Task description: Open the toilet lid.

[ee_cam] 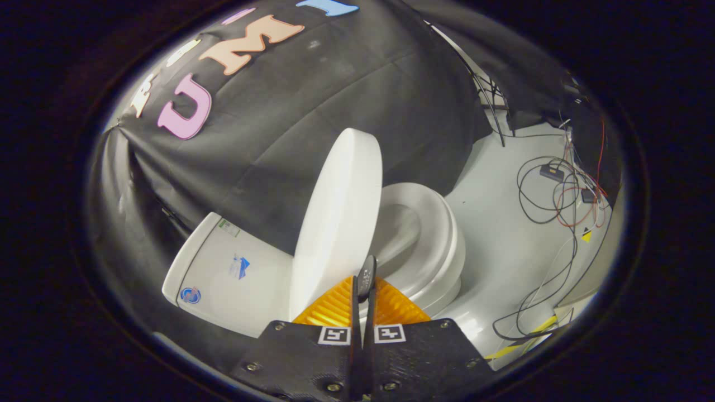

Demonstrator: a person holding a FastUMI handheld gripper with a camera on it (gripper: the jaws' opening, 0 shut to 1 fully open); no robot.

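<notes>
The jaws are closed together, with only a thin slit between the fingers and nothing held; the gripper (366,290) sits right at the lower edge of the lid (338,223), and whether a fingertip touches it I cannot tell. The lid stands raised well off the seat (433,234), roughly upright, leaning toward the tank (223,273), which lies just beyond it on the other side. The seat and bowl are uncovered, so the opening looks nearly done. To finish well, I judge the closed fingers should push gently on the lid's inner face, carrying it past vertical until it rests against the tank, then draw back slowly so it does not fall. Cables (558,195) lie on the floor (503,245) well apart.
</notes>
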